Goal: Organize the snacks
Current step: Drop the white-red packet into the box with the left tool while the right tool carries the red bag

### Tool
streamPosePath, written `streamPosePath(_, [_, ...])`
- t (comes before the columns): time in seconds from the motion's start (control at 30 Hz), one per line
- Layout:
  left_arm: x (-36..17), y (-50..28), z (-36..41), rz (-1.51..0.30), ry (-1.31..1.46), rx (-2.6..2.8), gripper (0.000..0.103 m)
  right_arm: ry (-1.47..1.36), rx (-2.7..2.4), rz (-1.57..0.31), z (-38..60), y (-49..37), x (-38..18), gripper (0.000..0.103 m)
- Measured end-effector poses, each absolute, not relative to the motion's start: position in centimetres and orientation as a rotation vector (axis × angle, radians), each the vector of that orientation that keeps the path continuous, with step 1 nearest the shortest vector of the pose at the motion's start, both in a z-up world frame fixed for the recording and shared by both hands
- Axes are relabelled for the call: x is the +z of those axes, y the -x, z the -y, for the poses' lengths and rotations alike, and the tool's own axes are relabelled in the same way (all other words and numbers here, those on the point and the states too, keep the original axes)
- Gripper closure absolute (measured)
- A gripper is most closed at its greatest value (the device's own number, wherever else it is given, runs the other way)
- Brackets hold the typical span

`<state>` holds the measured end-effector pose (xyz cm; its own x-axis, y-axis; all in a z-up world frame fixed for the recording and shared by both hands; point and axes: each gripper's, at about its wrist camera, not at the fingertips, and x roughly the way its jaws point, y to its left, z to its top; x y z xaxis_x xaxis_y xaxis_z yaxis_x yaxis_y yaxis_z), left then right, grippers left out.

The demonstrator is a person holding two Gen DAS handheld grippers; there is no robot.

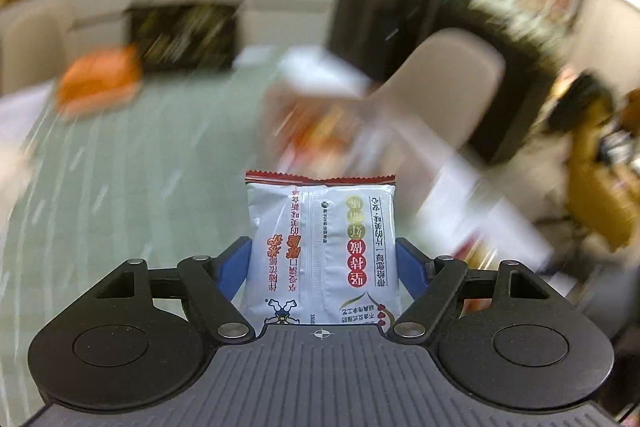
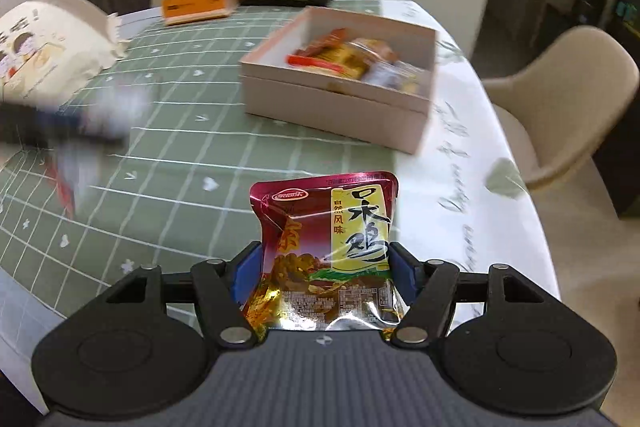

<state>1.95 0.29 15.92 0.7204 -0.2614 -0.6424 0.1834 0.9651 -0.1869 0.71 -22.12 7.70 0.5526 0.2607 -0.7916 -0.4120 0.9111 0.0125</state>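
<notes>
The left gripper [image 1: 323, 267] pinches a white packet [image 1: 322, 251] low in its frame and the right gripper [image 2: 324, 275] clamps a red packet [image 2: 326, 251], both upright, probably bound for the open box [image 2: 336, 95] in the upper middle.

Mounted low behind each gripper, looking forward along the fingers, own linkage filling the lower frame. Left wrist view heavily blurred, facing across the green table [image 1: 120, 163] toward a beige chair [image 1: 444, 87] at right. Right wrist view sharper, angled down. Shared: the orange box [image 1: 100, 83] [image 2: 198, 1] and open pink box [image 2: 340, 95].
</notes>
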Motion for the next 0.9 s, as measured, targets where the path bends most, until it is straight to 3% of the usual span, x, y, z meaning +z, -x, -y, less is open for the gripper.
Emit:
streamPosePath(0.17, [21.3, -9.5, 1.8, -0.618, 0.153, -0.374, 0.020, 0.159, 0.365, -0.904, 23.2, -0.9, 8.6, 0.036])
streamPosePath(0.33, [19.7, -17.6, 1.9, -0.647, 0.233, -0.275, 0.026, 0.154, 0.363, -0.883, 22.6, -1.4, 10.4, 0.036])
streamPosePath(0.6, [18.1, -16.0, -2.6, -0.631, 0.361, -0.324, 0.026, 0.112, 0.327, -0.897, 23.6, -3.1, 12.0, 0.036])
streamPosePath(0.73, [17.1, -13.5, -5.3, -0.631, 0.452, -0.278, 0.026, 0.041, 0.373, -0.803, 23.6, -6.3, 16.4, 0.036])
streamPosePath(0.8, [16.2, -12.7, -5.9, -0.645, 0.465, -0.256, 0.026, 0.033, 0.377, -0.740, 22.4, -8.8, 19.0, 0.048])
streamPosePath(0.83, [15.7, -12.3, -6.3, -0.654, 0.462, -0.240, 0.026, 0.033, 0.374, -0.695, 21.5, -10.3, 20.3, 0.048])
streamPosePath(0.9, [14.8, -10.9, -6.9, -0.682, 0.465, -0.198, 0.026, 0.045, 0.376, -0.632, 19.8, -13.3, 21.7, 0.019])
